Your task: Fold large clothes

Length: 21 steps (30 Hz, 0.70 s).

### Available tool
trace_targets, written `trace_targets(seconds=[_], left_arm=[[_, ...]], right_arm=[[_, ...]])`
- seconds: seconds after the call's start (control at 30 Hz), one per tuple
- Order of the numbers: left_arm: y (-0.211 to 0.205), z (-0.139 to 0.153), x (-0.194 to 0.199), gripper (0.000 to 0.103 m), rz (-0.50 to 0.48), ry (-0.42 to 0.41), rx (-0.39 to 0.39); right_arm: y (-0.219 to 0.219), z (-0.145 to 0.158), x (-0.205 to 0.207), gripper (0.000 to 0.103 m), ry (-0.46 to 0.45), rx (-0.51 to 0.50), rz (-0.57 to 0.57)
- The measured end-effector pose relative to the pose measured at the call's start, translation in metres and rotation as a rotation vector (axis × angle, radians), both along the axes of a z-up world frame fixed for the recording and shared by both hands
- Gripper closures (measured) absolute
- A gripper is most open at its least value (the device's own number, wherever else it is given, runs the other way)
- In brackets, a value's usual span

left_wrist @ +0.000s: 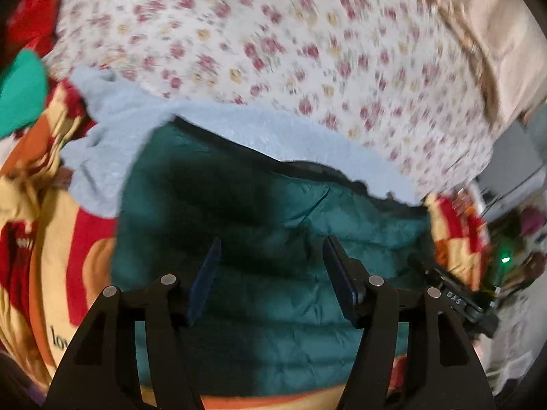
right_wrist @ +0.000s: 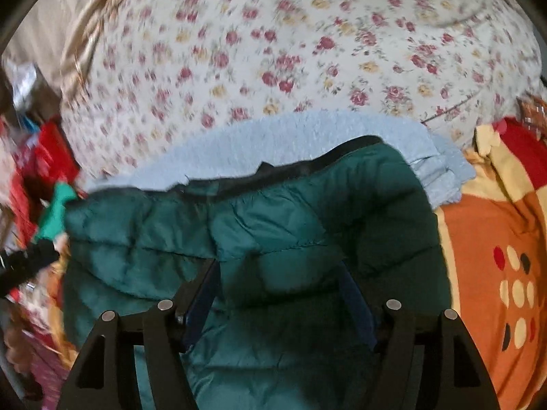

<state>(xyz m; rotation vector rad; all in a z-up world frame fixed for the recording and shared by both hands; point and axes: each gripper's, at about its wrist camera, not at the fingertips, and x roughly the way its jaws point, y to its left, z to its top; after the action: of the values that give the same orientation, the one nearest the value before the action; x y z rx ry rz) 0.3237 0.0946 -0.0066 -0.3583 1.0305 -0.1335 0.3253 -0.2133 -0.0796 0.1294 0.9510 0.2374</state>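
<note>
Green quilted puffer jacket (right_wrist: 273,239), folded, puffy, black-trimmed edge, left tool (left_wrist: 270,266) and right tool (right_wrist: 278,294) gaping above it

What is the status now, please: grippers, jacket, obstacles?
Left hand-held gripper open, empty. Right hand-held gripper open above green jacket. Jacket lies on light blue fleece. Nothing in the way.

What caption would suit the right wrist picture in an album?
Open right gripper above a dark green quilted puffer jacket lying on a pale blue fleece blanket over a floral bedsheet.
</note>
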Motion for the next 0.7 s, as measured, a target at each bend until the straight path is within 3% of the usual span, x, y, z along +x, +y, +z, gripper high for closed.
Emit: trace_targets(seconds=[0.07, 0.17, 0.5, 0.7], left_arm=[[-0.014, -0.016, 0.02, 0.041, 0.001, 0.006, 0.115], [-0.014, -0.041, 0.042, 0.041, 0.026, 0.031, 0.195], [0.008, -0.074, 0.078, 0.038, 0.027, 0.039, 0.217], [0.009, -0.07, 0.079, 0.037, 0.029, 0.032, 0.208]], right_arm=[[0.006, -0.01, 0.01, 0.035, -0.016, -0.058, 0.003], [0.008, -0.019, 0.025, 0.035, -0.025, -0.103, 0.015], [0.008, -0.043, 0.076, 0.028, -0.005, -0.055, 0.005], [0.016, -0.034, 0.065, 0.027, -0.06, -0.128, -0.014]])
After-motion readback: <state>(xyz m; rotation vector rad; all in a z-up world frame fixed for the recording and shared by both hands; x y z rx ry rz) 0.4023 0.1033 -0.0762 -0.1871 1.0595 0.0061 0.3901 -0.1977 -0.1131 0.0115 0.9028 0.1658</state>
